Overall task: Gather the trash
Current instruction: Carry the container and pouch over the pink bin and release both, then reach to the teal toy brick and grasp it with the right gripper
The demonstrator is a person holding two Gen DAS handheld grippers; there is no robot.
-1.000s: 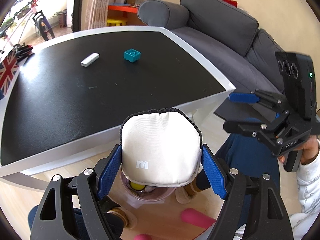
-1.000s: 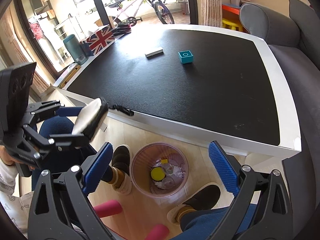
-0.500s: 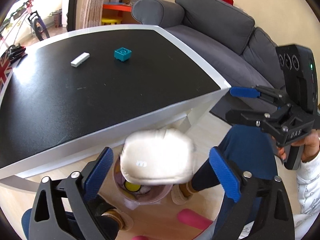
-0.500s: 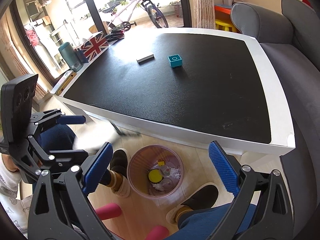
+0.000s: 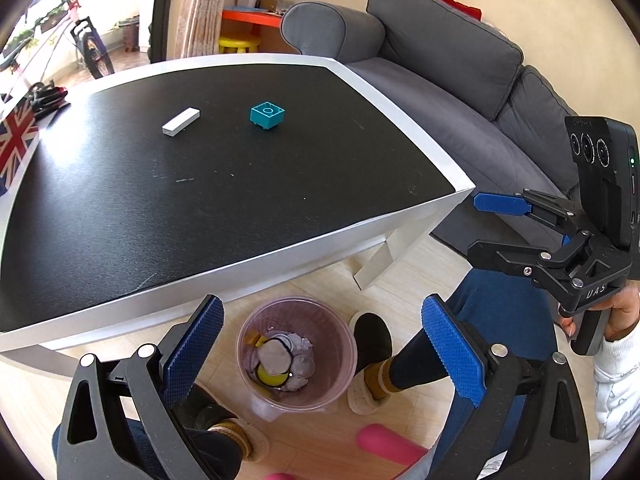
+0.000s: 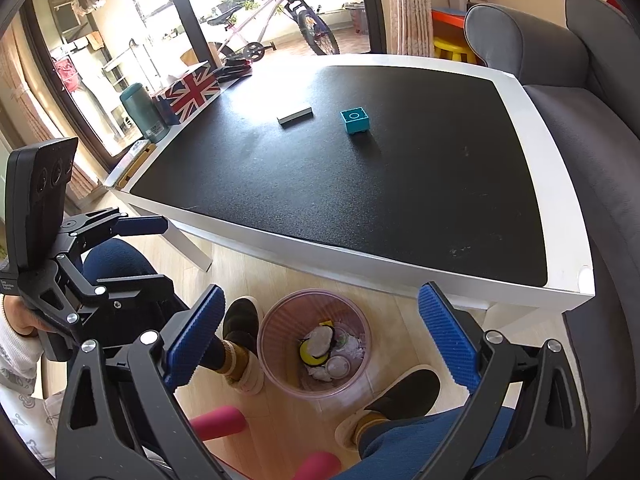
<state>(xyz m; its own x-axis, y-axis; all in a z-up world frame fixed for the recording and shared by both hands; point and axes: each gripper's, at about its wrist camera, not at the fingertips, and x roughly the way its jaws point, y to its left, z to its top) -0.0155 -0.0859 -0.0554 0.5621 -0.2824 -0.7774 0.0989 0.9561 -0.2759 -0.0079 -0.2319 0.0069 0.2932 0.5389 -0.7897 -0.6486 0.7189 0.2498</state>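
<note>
Left wrist view: the left gripper (image 5: 320, 354) is spread wide and empty above the bin (image 5: 297, 314); the teal block (image 5: 267, 114) and white stick (image 5: 181, 121) remain on the table (image 5: 400, 104).

Right wrist view: the right gripper (image 6: 320, 342) is likewise wide and empty. The stick (image 6: 295, 115) lies low, so a slipped grasp may be expected.

Daylight enters through the window (image 6: 256, 12) behind my table (image 6: 532, 152), strong enough to blow out the panes in my right view. Glare washes the far left of the black tabletop (image 5: 60, 152) in my left view. The teal block (image 6: 355, 121) casts a short, soft shadow toward me. Both views are sharp, without motion blur. Fisheye bending curves the table edges, and dark vignetting closes every corner.
</note>
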